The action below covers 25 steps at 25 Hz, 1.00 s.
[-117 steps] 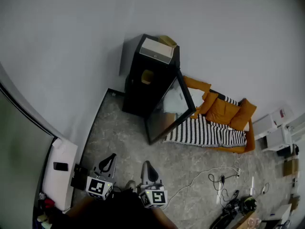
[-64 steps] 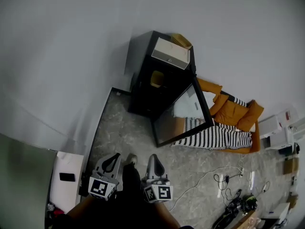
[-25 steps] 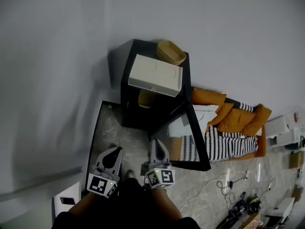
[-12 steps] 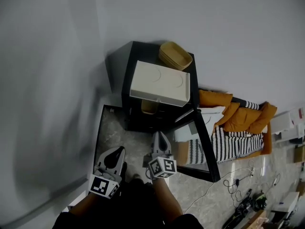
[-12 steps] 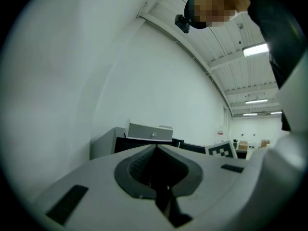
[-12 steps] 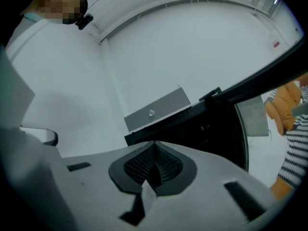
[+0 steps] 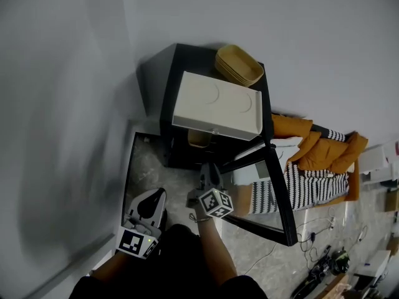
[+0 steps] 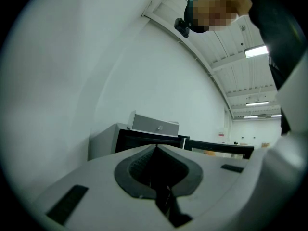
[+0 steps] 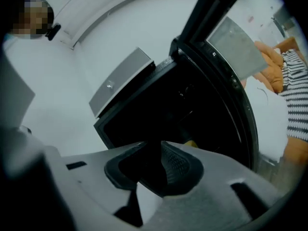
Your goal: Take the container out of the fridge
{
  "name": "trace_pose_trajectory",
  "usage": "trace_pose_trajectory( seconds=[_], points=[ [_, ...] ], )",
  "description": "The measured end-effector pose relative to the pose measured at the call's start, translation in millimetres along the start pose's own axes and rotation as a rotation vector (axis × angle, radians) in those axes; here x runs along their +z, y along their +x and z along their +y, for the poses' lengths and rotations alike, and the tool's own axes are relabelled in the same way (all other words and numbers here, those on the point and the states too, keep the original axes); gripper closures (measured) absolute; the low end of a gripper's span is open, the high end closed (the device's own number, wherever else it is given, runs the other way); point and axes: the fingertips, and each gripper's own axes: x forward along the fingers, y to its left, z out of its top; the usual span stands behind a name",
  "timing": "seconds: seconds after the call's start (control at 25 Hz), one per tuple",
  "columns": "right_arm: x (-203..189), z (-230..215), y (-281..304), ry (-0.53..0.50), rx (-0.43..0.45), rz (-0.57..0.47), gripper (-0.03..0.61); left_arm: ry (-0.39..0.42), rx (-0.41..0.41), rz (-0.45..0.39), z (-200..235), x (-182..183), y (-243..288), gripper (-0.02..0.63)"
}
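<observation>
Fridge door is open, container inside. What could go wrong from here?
1. On the right hand-held gripper the jaws have just been opening, nothing between them, but stand only slightly apart: possibly too narrow for the container, which it might nudge deeper.
2. The open fridge door stands close beside that gripper; the withdrawal might knock it.

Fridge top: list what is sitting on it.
On the fridge, a white box covers most of the top. Stacked tan bowls sit beyond it at the back edge. Anything under or inside the box is hidden.
</observation>
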Motion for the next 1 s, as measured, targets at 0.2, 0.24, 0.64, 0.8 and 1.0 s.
trace_pose_trajectory(
  seconds=[0.2, 0.24, 0.64, 0.8, 1.0],
  points=[
    [-28.1, -33.1, 25.0, 0.116, -0.011, 0.008, 0.475, -0.012, -0.013, -0.015, 8.0, -16.8, 15.7, 0.609],
    [-34.3, -39.6, 29.5, 0.156, -0.008, 0.007, 0.465, -0.014, -0.014, -0.019, 10.2, -21.3, 19.3, 0.609],
    [-109.9, -105.4, 78.2, 0.565, 0.007, -0.003, 0.334, -0.011, -0.030, -0.034, 31.4, -72.4, 47.0, 0.609],
    [-134.2, -128.0, 97.2, 0.709, 0.015, -0.047, 0.297, -0.012, -0.024, -0.036, 46.9, -88.6, 52.4, 0.609],
    [-145.9, -135.6, 108.3, 0.808, 0.033, -0.091, 0.270, -0.030, -0.017, -0.024, 61.8, -106.1, 56.2, 0.609]
  ],
)
